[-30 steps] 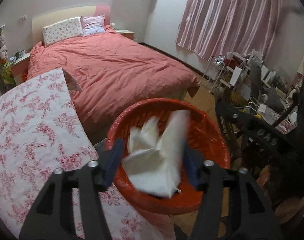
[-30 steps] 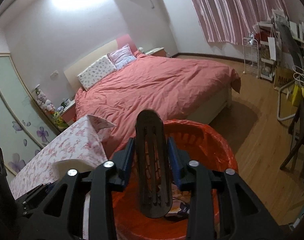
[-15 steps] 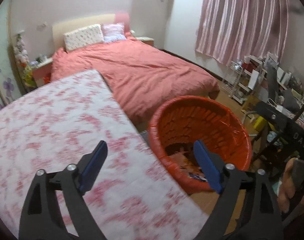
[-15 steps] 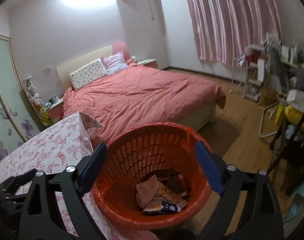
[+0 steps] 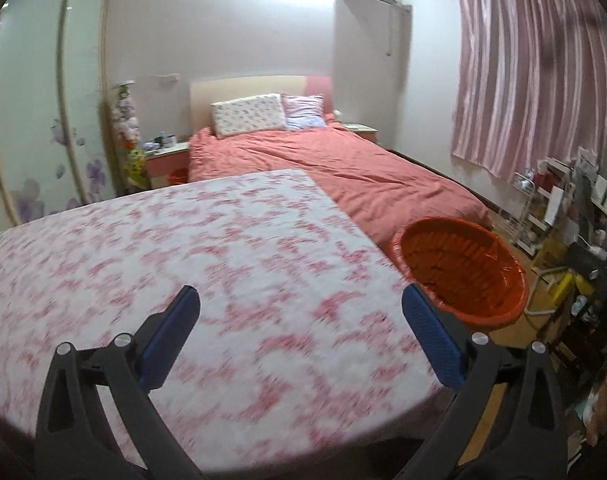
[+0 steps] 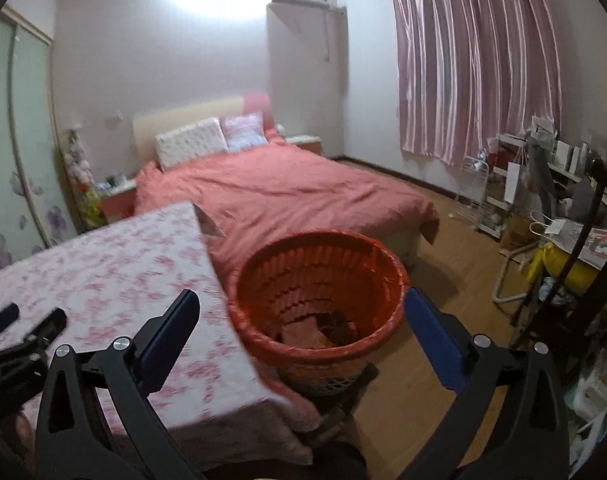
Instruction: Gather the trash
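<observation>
An orange basket point(image 6: 317, 296) lined with an orange bag stands on the floor between the table and the bed; trash point(image 6: 319, 330) lies at its bottom. It also shows in the left wrist view point(image 5: 459, 268), to the right. My left gripper point(image 5: 301, 322) is open and empty above the table with the pink floral cloth point(image 5: 175, 252). It also shows at the left edge of the right wrist view point(image 6: 23, 322). My right gripper point(image 6: 301, 322) is open and empty, over the basket's near side.
A bed with a coral cover point(image 6: 287, 192) lies behind the basket. Cluttered shelves and a rack point(image 6: 543, 200) stand on the right below pink curtains point(image 6: 475, 60). A wardrobe with glass doors point(image 5: 31, 120) is on the left. The floor is wooden point(image 6: 455, 248).
My left gripper let go of white crumpled paper over the basket, opened and swung left over the table. My right gripper let go of a dark flat object, opened and pulled back.
</observation>
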A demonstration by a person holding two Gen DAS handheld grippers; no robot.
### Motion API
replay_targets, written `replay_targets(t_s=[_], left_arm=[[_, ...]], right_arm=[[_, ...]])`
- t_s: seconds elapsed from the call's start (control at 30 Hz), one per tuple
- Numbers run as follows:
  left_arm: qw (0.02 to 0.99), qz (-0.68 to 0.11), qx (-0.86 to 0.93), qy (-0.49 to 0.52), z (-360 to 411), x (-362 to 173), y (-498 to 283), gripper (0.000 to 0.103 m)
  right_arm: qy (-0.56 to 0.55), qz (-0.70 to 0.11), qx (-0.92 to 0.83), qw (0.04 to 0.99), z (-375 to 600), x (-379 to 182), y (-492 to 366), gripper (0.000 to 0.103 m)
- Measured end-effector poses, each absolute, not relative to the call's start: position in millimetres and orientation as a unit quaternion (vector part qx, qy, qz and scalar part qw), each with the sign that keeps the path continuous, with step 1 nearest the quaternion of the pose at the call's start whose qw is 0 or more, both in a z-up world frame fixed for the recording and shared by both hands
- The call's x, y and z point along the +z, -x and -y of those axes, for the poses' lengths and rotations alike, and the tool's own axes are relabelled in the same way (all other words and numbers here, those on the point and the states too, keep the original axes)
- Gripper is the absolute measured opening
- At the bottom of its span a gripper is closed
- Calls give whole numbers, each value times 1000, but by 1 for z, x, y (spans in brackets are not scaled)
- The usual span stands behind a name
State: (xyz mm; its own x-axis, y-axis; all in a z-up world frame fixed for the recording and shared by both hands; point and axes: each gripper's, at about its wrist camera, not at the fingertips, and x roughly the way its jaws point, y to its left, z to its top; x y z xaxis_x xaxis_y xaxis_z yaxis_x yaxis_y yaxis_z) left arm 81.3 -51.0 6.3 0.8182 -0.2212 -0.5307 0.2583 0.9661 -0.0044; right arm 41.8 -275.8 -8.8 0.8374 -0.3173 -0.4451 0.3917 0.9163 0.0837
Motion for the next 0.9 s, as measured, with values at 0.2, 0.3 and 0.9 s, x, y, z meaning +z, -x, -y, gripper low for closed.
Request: replay_targets(t_s=[0.2, 0.3, 0.9], left_arm=[[962, -257, -89, -30, 27, 0, -45, 99], [967, -244, -72, -29, 19, -1, -29, 99], [974, -223, -46, -4, -4, -3, 10, 99]], right_arm=[[-61, -170, -236, 955, 245, -12, -18, 101], [-53, -168, -244, 954, 234, -19, -11, 101], [-40, -195, -249, 948, 199, -36, 7, 101]])
